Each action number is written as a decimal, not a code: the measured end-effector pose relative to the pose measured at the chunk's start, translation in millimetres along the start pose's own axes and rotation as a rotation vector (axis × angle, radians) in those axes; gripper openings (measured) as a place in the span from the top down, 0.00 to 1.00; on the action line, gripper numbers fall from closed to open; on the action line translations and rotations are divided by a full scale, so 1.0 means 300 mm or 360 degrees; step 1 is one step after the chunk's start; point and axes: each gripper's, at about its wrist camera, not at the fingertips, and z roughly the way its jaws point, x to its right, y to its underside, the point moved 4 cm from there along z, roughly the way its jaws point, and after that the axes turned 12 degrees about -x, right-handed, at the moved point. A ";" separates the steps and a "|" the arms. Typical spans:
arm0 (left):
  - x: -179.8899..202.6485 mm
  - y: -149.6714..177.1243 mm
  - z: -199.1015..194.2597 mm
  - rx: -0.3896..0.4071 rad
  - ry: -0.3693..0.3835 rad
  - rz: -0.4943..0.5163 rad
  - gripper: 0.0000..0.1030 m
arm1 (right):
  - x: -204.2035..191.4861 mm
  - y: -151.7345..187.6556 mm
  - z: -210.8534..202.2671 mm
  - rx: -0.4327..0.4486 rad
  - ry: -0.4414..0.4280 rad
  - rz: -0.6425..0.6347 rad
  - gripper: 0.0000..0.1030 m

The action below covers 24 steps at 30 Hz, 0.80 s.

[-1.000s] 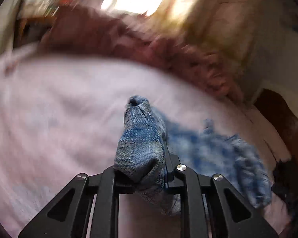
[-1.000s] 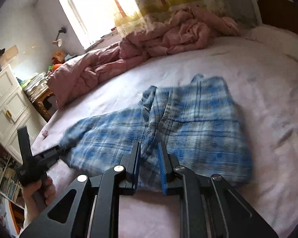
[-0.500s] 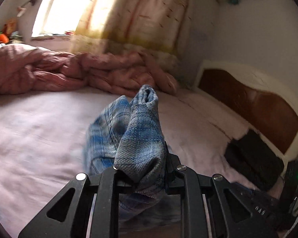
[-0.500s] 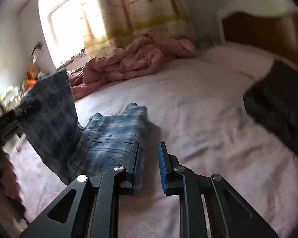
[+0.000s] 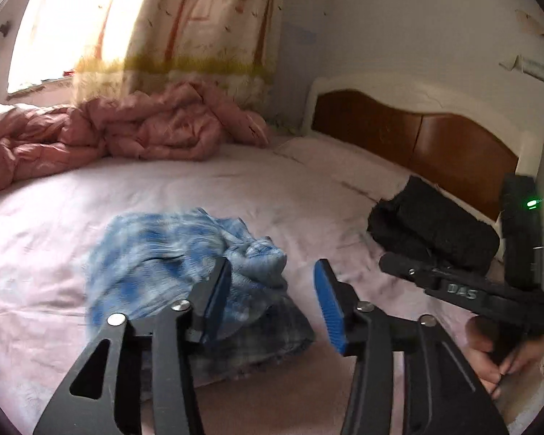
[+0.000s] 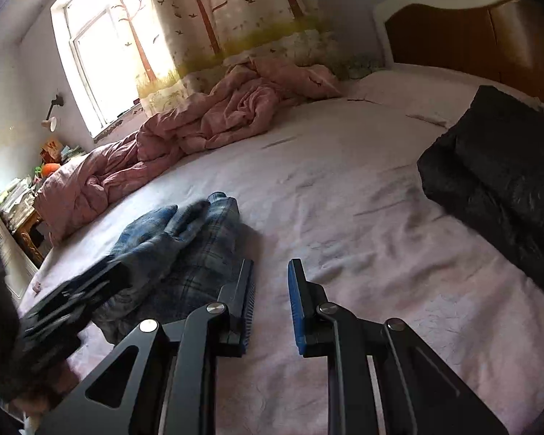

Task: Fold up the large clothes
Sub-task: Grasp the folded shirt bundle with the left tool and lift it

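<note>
A blue plaid garment [image 5: 185, 264] lies folded in a loose heap on the pink bed sheet [image 5: 90, 195]. My left gripper [image 5: 272, 290] is open and empty just above its right edge. In the right wrist view the garment [image 6: 185, 246] lies left of centre. My right gripper [image 6: 270, 290] is open and empty over bare sheet to the right of it. The left gripper's body [image 6: 65, 308] shows blurred at the garment's near left. The right gripper's body [image 5: 489, 290] shows at the right of the left wrist view.
A folded black garment [image 6: 500, 181] lies by the brown headboard [image 5: 417, 141]. A crumpled pink duvet [image 6: 185, 134] runs along the far side under the curtain and window. A cluttered side table [image 6: 21, 195] stands at far left.
My left gripper carried the plaid fabric over onto the rest of the garment and let it go; its jaws opened. My right gripper stayed open, drifting right of the garment.
</note>
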 end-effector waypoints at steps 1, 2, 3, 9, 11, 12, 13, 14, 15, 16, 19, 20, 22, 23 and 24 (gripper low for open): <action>-0.014 0.003 -0.025 0.0028 -0.0025 -0.0018 0.47 | -0.002 0.001 0.001 -0.0001 0.0001 -0.0001 0.81; -0.041 0.007 -0.055 0.0064 -0.0059 -0.0045 0.45 | -0.003 0.001 0.001 -0.0004 -0.0002 0.0000 0.81; -0.074 0.012 -0.081 0.0097 -0.0101 -0.0070 0.44 | -0.006 0.003 0.002 -0.0007 -0.0004 0.0000 0.81; -0.320 0.059 -0.055 -0.0027 -0.0234 -0.0289 0.32 | -0.070 -0.006 0.024 -0.0045 -0.0126 -0.0015 0.80; -0.384 0.100 0.013 -0.0178 -0.0177 -0.0398 0.32 | -0.128 -0.022 0.033 -0.0061 -0.0221 -0.0043 0.70; -0.400 0.128 0.045 -0.0242 -0.0149 -0.0436 0.32 | -0.162 -0.032 0.038 -0.0075 -0.0262 -0.0070 0.67; -0.408 0.156 0.067 -0.0279 -0.0112 -0.0461 0.32 | -0.198 -0.041 0.044 -0.0090 -0.0309 -0.0104 0.62; -0.411 0.181 0.087 -0.0302 -0.0070 -0.0487 0.31 | -0.245 -0.055 0.053 -0.0109 -0.0364 -0.0150 0.59; -0.407 0.204 0.099 -0.0319 -0.0055 -0.0497 0.31 | -0.273 -0.063 0.059 -0.0117 -0.0384 -0.0179 0.58; -0.397 0.223 0.106 -0.0330 -0.0070 -0.0481 0.30 | -0.309 -0.076 0.068 -0.0122 -0.0398 -0.0223 0.58; -0.364 0.245 0.114 -0.0327 -0.0169 -0.0360 0.30 | -0.415 -0.106 0.120 -0.0163 -0.0397 -0.0368 0.54; -0.362 0.248 0.116 -0.0328 -0.0174 -0.0346 0.30 | -0.446 -0.111 0.159 -0.0207 -0.0378 -0.0414 0.54; -0.371 0.251 0.117 -0.0327 -0.0145 -0.0367 0.30 | -0.478 -0.110 0.237 -0.0298 -0.0307 -0.0450 0.54; -0.376 0.254 0.116 -0.0326 -0.0127 -0.0379 0.30 | -0.484 -0.104 0.281 -0.0348 -0.0270 -0.0447 0.54; -0.382 0.256 0.111 -0.0320 -0.0109 -0.0389 0.30 | -0.486 -0.098 0.311 -0.0377 -0.0254 -0.0446 0.57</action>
